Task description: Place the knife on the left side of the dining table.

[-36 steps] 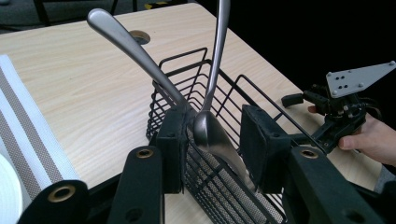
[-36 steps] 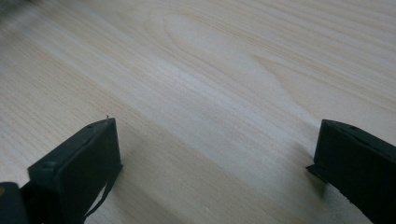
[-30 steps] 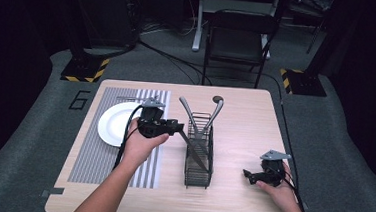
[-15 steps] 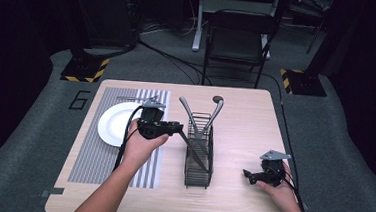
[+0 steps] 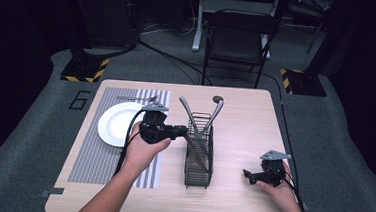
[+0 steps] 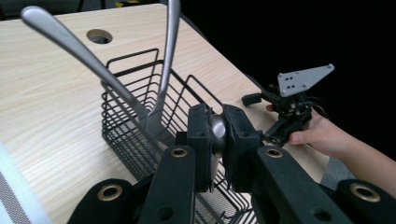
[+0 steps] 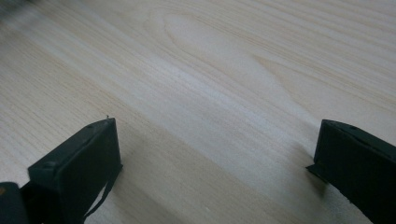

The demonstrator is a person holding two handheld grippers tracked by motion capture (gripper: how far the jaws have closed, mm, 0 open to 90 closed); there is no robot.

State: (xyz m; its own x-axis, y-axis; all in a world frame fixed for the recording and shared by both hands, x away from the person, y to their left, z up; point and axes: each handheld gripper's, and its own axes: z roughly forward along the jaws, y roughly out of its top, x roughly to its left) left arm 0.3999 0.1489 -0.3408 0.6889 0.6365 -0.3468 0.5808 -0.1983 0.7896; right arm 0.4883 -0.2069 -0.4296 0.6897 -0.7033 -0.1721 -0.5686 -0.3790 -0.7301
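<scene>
A black wire basket (image 5: 198,168) (image 6: 125,122) stands in the middle of the table, and two steel utensils (image 5: 187,111) lean out of it with their handles up. A third utensil (image 5: 195,153) slants from the basket toward my left gripper (image 5: 181,132). Its silver handle end (image 6: 217,135) is pinched between the pads. The left gripper's (image 6: 217,125) jaws have just been closing on that handle. My right gripper (image 5: 251,174) (image 7: 215,158) rests low on the table at the front right, open, with bare wood between its jaws.
A white plate (image 5: 113,126) lies on a striped placemat (image 5: 92,162) left of the basket, with a fork (image 5: 126,98) on the mat behind it. The table has a round hole (image 5: 217,98) near its back edge. Beyond the table stands a folding chair (image 5: 238,39).
The left gripper's jaws have closed onto the utensil handle beside the basket. Both hands have stayed about where they were.
</scene>
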